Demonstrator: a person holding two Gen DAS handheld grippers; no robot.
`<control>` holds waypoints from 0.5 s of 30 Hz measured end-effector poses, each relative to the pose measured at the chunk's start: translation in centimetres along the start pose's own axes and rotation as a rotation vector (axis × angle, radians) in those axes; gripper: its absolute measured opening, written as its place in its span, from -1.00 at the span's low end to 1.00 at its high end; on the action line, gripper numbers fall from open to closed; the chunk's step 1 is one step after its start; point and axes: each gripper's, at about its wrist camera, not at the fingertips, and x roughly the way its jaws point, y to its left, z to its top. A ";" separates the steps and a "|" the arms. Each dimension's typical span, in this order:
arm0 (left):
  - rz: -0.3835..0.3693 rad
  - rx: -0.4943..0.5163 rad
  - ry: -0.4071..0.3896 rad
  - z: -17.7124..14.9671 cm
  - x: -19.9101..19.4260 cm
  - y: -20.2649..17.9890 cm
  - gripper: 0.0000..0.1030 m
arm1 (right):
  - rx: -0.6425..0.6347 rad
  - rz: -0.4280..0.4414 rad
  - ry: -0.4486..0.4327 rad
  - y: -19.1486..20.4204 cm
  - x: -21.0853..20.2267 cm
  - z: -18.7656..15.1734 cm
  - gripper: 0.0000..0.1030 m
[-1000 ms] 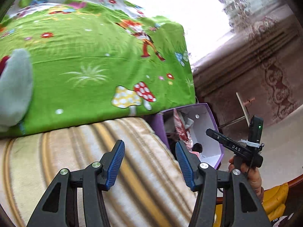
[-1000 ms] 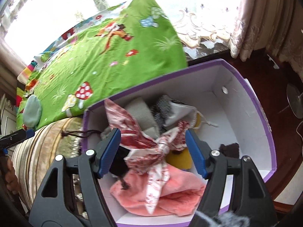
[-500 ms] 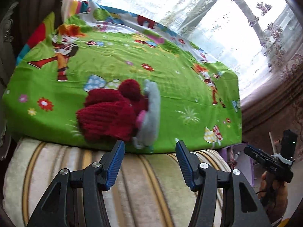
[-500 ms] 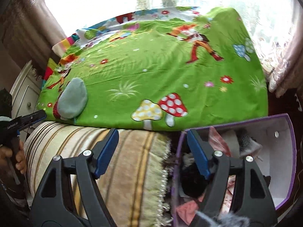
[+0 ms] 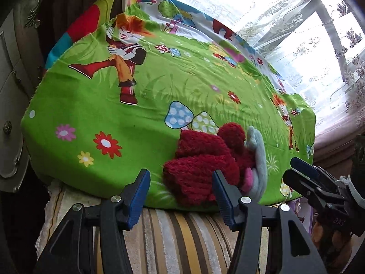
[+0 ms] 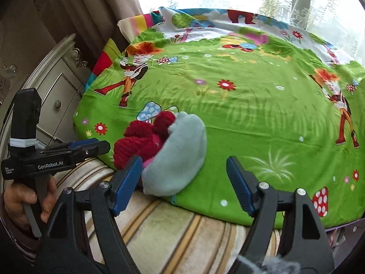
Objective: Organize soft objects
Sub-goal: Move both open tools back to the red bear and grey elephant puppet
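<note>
the red knitted hat (image 5: 200, 169) and grey soft piece (image 6: 178, 157) lie touching at the green sheet's (image 5: 136, 123) near edge, dead ahead of the left gripper (image 5: 181, 196), probably the nearer; both grippers' jaws gape wide, empty, right gripper (image 6: 182, 182) alongside.
</note>
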 end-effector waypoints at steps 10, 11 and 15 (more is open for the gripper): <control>-0.124 0.064 0.092 3.6 3.4 1.3 0.11 | 0.015 -0.062 0.105 -1.1 5.1 -0.1 0.53; -0.149 0.072 0.106 3.9 4.0 1.3 0.11 | 0.020 -0.074 0.112 -1.7 5.0 -0.4 0.53; -0.199 0.116 0.150 4.4 5.5 0.7 0.13 | 0.041 -0.131 0.137 -4.3 4.6 -1.5 0.53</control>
